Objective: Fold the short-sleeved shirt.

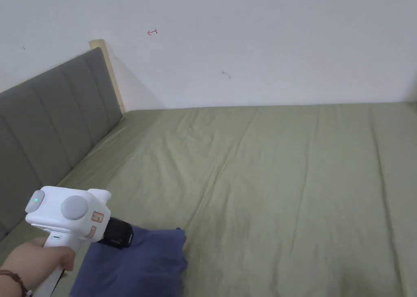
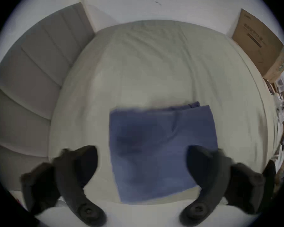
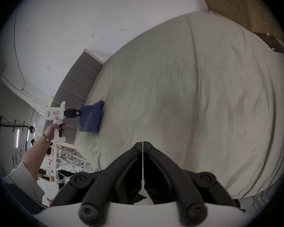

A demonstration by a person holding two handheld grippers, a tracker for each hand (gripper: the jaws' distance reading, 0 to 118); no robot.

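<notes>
The blue short-sleeved shirt (image 1: 138,265) lies folded into a neat rectangle on the green bed sheet (image 1: 285,167), near the front left corner by the headboard. In the left gripper view the shirt (image 2: 162,148) lies flat below my left gripper (image 2: 143,152), whose jaws stand wide open with nothing between them. A hand holds that gripper (image 1: 118,233) just above the shirt's left edge. My right gripper (image 3: 143,143) is shut and empty over bare sheet, well to the right of the shirt (image 3: 91,117) and of the left gripper (image 3: 75,113).
A grey padded headboard (image 1: 49,118) runs along the bed's left side, and a white wall stands behind. A large cardboard box (image 2: 259,45) sits off the bed's far right corner. People (image 3: 32,129) and racks stand in the background beyond the headboard.
</notes>
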